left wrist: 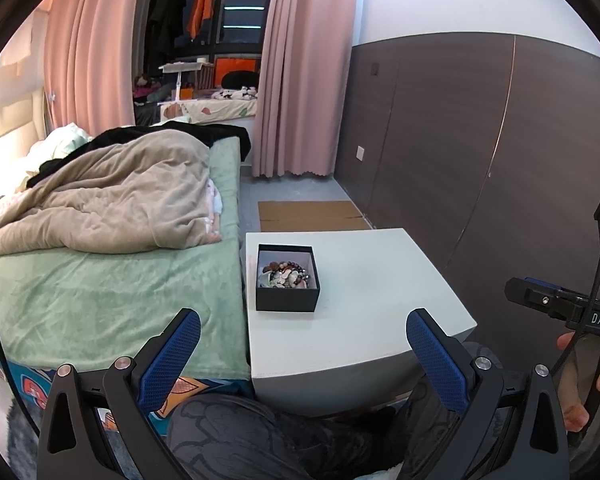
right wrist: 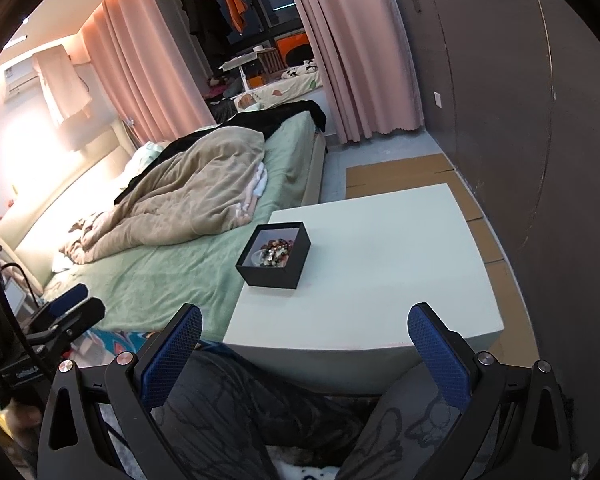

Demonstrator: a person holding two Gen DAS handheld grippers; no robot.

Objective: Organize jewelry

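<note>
A small black box (left wrist: 287, 301) with a white lining stands on the left part of a low white table (left wrist: 380, 280). It holds a heap of bead bracelets and stones (left wrist: 286, 274). My left gripper (left wrist: 303, 322) hangs open over the table's near edge, short of the box, nothing between its blue pads. The right wrist view shows the same box (right wrist: 274, 274) with its beads (right wrist: 275, 252) on the table (right wrist: 400, 260). My right gripper (right wrist: 305, 318) is open and empty, near the table's front edge. The right gripper's side also shows at the far right of the left wrist view (left wrist: 518, 294).
A bed with a green sheet (left wrist: 112, 296) and a beige duvet (left wrist: 112, 200) touches the table's left side. A dark wall panel (left wrist: 480, 140) runs on the right. Flat cardboard (left wrist: 312, 214) lies on the floor behind the table. The person's patterned trouser legs (right wrist: 236, 408) are below the grippers.
</note>
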